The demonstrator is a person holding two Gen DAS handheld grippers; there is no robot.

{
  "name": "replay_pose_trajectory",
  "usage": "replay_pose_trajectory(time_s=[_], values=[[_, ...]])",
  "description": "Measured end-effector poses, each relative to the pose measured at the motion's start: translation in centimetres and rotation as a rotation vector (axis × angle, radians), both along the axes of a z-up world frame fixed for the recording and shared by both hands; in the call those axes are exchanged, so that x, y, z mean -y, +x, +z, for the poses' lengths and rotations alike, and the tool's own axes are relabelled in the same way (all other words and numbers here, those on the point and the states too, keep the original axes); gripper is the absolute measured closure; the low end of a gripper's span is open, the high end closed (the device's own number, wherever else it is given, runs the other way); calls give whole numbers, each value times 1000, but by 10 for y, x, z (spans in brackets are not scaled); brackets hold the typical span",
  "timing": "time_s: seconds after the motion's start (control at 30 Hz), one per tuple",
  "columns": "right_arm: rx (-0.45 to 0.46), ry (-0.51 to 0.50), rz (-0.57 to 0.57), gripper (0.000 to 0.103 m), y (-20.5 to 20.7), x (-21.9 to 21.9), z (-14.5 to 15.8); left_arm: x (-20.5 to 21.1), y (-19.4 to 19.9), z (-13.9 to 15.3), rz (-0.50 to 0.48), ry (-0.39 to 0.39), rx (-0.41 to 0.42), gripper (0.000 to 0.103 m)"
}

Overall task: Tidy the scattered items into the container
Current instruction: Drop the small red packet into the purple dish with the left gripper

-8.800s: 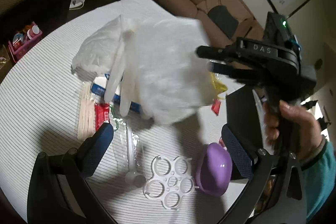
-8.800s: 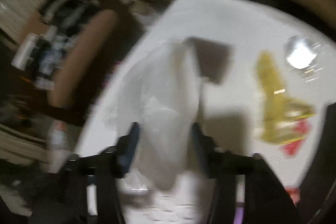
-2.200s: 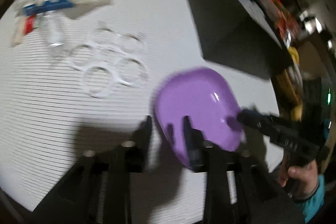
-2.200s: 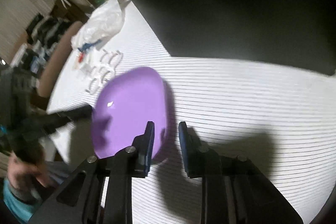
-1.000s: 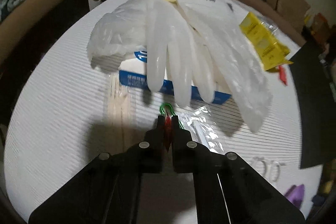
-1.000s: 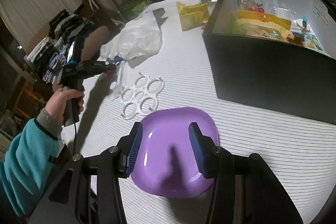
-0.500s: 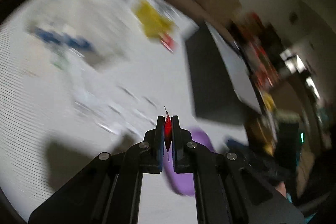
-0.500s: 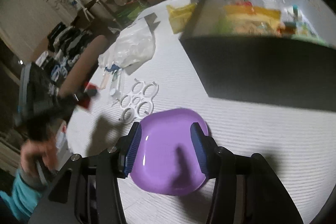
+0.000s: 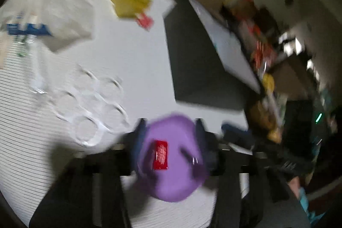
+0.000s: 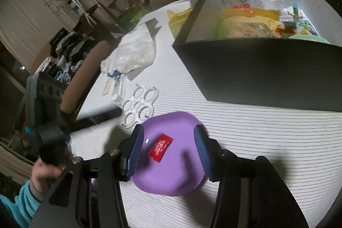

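A purple dish (image 10: 171, 155) lies on the white striped table (image 10: 256, 138), and a red sachet (image 10: 160, 147) lies flat inside it, left of centre. The right gripper (image 10: 170, 152) stands over the dish with its blue pads (image 10: 135, 152) roughly level with the dish's left and right edges; whether they press on the rim cannot be told. The left gripper (image 9: 170, 142), blurred in its own view, is likewise above the dish (image 9: 171, 161), and its jaws are opening: the sachet (image 9: 160, 155) lies free between them, touching neither pad. From the right wrist view the left gripper's dark body (image 10: 47, 108) and the hand (image 10: 46, 172) on its handle show at the left edge, one finger (image 10: 100, 118) reaching toward the dish. Behind the dish sits the black container (image 10: 267, 69), open-topped and already holding packets and jars. To the left of the dish lie a white ring holder (image 10: 139, 106), further back a plastic bag (image 10: 132, 55), and a yellow packet (image 10: 177, 16) just beside the container's far corner.
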State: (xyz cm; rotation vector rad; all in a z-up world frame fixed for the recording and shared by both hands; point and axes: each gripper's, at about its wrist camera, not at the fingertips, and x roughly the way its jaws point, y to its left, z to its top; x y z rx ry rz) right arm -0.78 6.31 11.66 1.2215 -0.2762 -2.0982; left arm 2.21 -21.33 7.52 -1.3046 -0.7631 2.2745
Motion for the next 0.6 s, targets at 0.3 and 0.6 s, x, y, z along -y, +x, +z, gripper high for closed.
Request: replay_pose_trajectory(time_s=[0.3, 0.6], values=[[-70, 31, 45, 51, 1, 38, 20, 65, -21, 18, 236, -162, -73, 43], [-265, 286, -81, 26, -93, 152, 66, 111, -27, 23, 475, -174, -101, 43]])
